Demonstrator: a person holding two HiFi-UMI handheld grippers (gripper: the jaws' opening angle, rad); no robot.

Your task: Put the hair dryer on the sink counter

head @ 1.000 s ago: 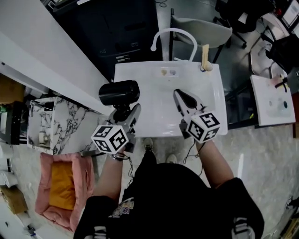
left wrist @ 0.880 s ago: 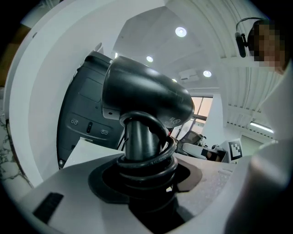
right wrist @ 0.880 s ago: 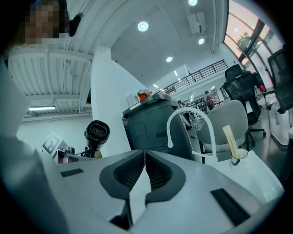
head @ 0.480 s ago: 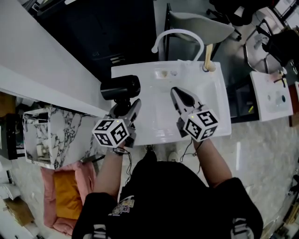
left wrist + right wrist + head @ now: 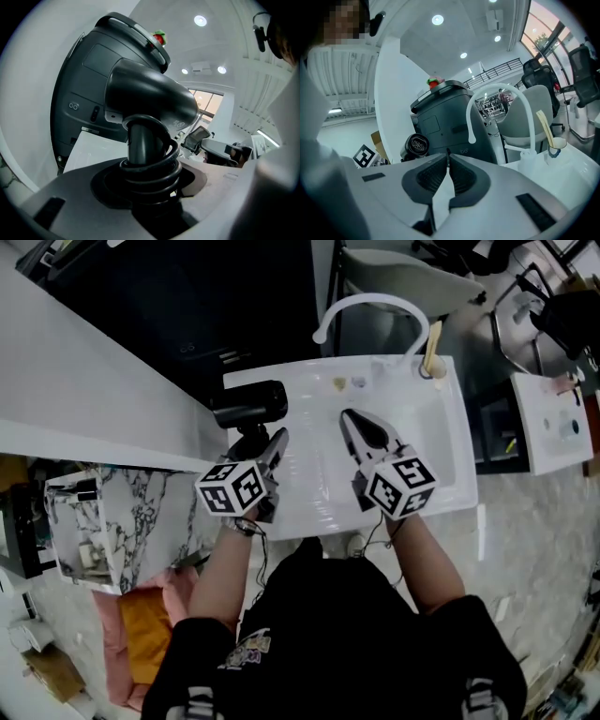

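Note:
The black hair dryer (image 5: 251, 404) hangs over the left end of the white sink counter (image 5: 319, 507), barrel pointing left. My left gripper (image 5: 255, 444) is shut on its handle from below; the cord is coiled round the handle (image 5: 143, 140) between the jaws (image 5: 150, 166). In the right gripper view the hair dryer (image 5: 417, 144) shows end-on at the left. My right gripper (image 5: 351, 418) hovers over the basin, shut with nothing in it, its tips (image 5: 448, 153) touching.
A white arched faucet (image 5: 370, 306) and a cup with a toothbrush (image 5: 433, 364) stand at the counter's back edge. A dark machine (image 5: 216, 296) is behind the sink. A marble-patterned shelf unit (image 5: 122, 517) and a pink pet bed (image 5: 141, 638) lie to the left.
The left gripper has carried the hair dryer a little right and farther over the counter's left end. The right gripper stays shut over the basin. The head view has shifted.

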